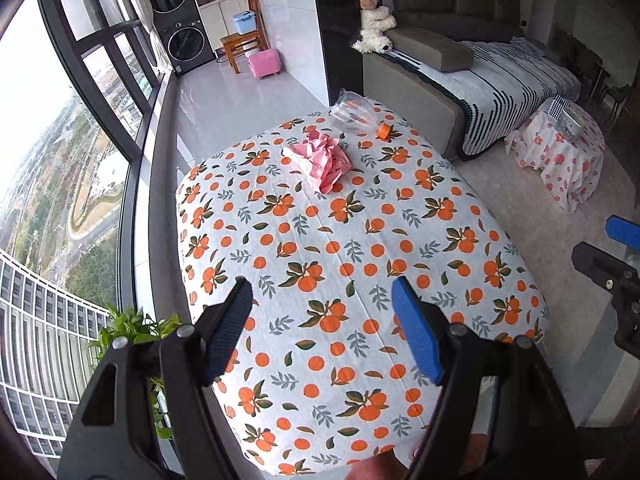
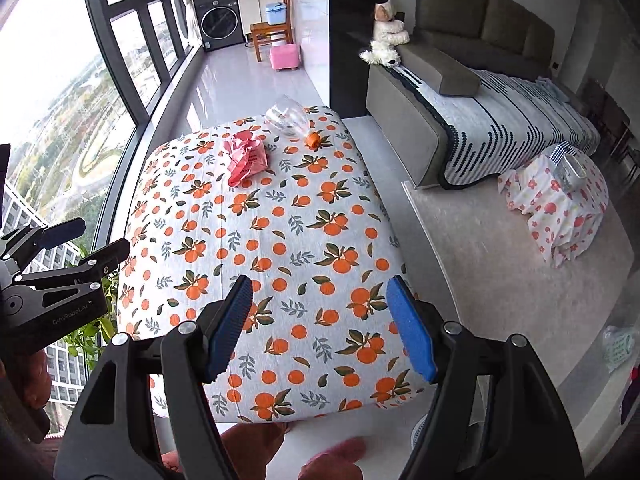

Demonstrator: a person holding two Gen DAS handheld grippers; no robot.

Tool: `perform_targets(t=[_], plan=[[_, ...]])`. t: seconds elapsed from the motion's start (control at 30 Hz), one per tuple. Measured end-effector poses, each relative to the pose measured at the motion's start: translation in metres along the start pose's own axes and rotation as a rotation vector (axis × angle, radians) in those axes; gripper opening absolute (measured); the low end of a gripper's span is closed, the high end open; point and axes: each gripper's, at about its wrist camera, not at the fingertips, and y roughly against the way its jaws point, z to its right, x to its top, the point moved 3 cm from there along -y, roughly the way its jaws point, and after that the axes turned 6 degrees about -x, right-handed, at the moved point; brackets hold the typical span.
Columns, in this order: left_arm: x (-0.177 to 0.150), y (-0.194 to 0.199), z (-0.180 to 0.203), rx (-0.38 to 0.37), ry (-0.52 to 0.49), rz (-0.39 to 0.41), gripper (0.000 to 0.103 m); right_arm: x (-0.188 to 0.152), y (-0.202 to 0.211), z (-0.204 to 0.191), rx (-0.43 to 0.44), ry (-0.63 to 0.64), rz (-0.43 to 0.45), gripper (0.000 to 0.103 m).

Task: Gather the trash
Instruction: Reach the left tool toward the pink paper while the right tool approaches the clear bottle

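A crumpled pink plastic bag (image 1: 320, 158) lies on the far part of a table with an orange-print cloth (image 1: 340, 272). Behind it, at the far edge, a crushed clear plastic bottle (image 1: 354, 114) lies on its side with an orange cap (image 1: 383, 131). The bag (image 2: 244, 156) and the bottle (image 2: 288, 120) also show in the right wrist view. My left gripper (image 1: 322, 328) is open and empty above the near part of the table. My right gripper (image 2: 320, 328) is open and empty above the near edge of the table (image 2: 260, 240), to the right of the left one.
A tall window (image 1: 60, 160) runs along the left, with a green plant (image 1: 132, 328) at its foot. A grey sofa (image 1: 460, 80) with a striped blanket stands at the right, and a small cloth-covered stool (image 1: 560, 152) holds a tissue box. A light bag (image 2: 618, 346) lies on the floor at the right.
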Motion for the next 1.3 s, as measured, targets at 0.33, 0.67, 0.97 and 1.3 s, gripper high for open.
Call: perform_targets(t=[0.33, 0.67, 0.97, 1.3], plan=[[0.044, -0.041, -0.023, 0.030, 0.100, -0.014, 0.072, 0.066, -0.050, -0.020, 0.027, 0.131, 0.005, 0.067], [0.098, -0.102, -0.020, 0.116, 0.254, -0.069, 0.072, 0.143, -0.133, -0.019, 0.120, 0.315, -0.008, 0.067], [0.128, -0.175, -0.021, 0.151, 0.353, -0.082, 0.072, 0.201, -0.242, -0.029, 0.149, 0.494, 0.013, 0.067], [0.136, -0.261, -0.037, 0.133, 0.412, -0.127, 0.072, 0.211, -0.341, -0.056, 0.186, 0.643, -0.017, 0.067]])
